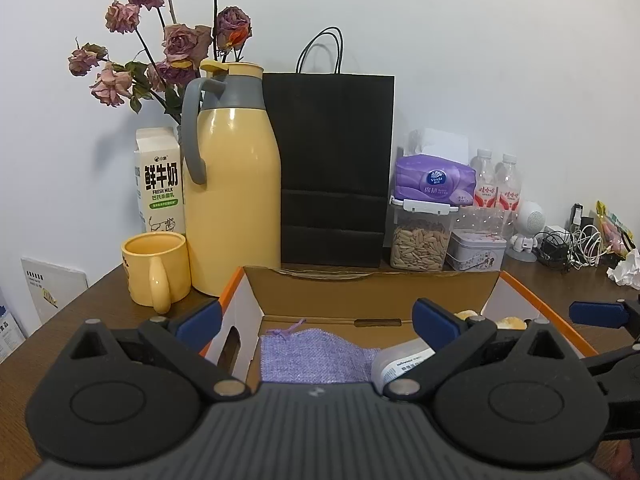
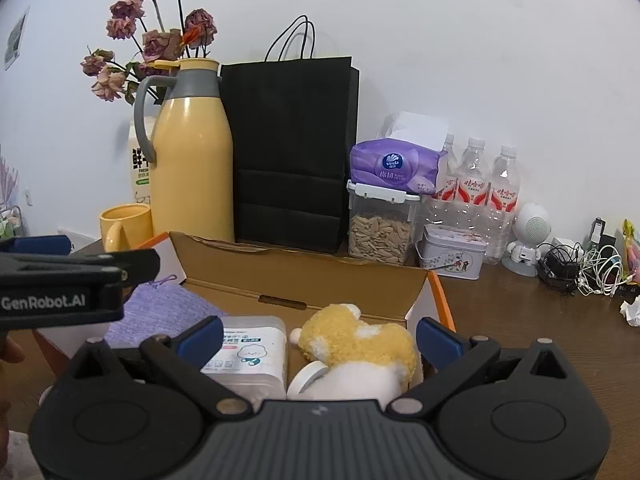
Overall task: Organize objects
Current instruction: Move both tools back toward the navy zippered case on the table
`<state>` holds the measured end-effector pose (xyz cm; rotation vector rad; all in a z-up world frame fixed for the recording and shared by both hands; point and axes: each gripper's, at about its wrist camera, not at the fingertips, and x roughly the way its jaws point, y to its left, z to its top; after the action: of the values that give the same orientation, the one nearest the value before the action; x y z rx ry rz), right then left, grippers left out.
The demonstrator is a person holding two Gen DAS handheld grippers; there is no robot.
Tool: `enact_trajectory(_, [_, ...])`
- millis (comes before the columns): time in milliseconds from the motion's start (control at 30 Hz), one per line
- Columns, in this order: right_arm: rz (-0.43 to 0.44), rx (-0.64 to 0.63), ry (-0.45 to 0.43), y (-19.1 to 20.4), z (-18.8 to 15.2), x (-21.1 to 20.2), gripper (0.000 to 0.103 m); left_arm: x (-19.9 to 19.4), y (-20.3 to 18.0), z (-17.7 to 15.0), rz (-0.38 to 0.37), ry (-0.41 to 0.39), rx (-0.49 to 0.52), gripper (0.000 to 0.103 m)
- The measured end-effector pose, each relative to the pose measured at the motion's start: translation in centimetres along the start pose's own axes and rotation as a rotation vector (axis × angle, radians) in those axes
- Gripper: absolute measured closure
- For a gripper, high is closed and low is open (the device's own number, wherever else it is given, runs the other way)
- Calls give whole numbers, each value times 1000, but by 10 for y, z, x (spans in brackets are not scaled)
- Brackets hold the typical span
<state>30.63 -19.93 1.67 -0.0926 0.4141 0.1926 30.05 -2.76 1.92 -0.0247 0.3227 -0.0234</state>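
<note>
While both grippers hover at near edge of cardboard box (image 2: 304, 280), nothing sits between fingers of either. Left gripper (image 1: 318, 318): jaws spread wide, empty. Right gripper (image 2: 320, 338): jaws spread wide, empty. Inside box: purple knitted pouch (image 1: 316, 356) at left, wipes pack (image 2: 248, 356) in middle, yellow plush toy (image 2: 356, 340) at right, white item partly hidden beneath toy. Behind box: yellow thermos (image 1: 234, 196), black paper bag (image 1: 332, 168). Left of box: yellow mug (image 1: 156, 268).
</note>
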Motion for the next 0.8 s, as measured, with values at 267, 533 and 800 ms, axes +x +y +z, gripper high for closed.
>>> enact_trajectory(267, [-1, -2, -6, -2, 0, -9, 0, -10, -1, 3, -7, -22, -2, 0])
enact_trajectory(533, [-3, -8, -57, -4, -1, -44, 0, -38, 0, 14, 17, -63, 8, 0])
enact_trajectory(800, [15, -7, -82, -1, -10, -84, 0, -70, 6, 13, 15, -55, 29, 0])
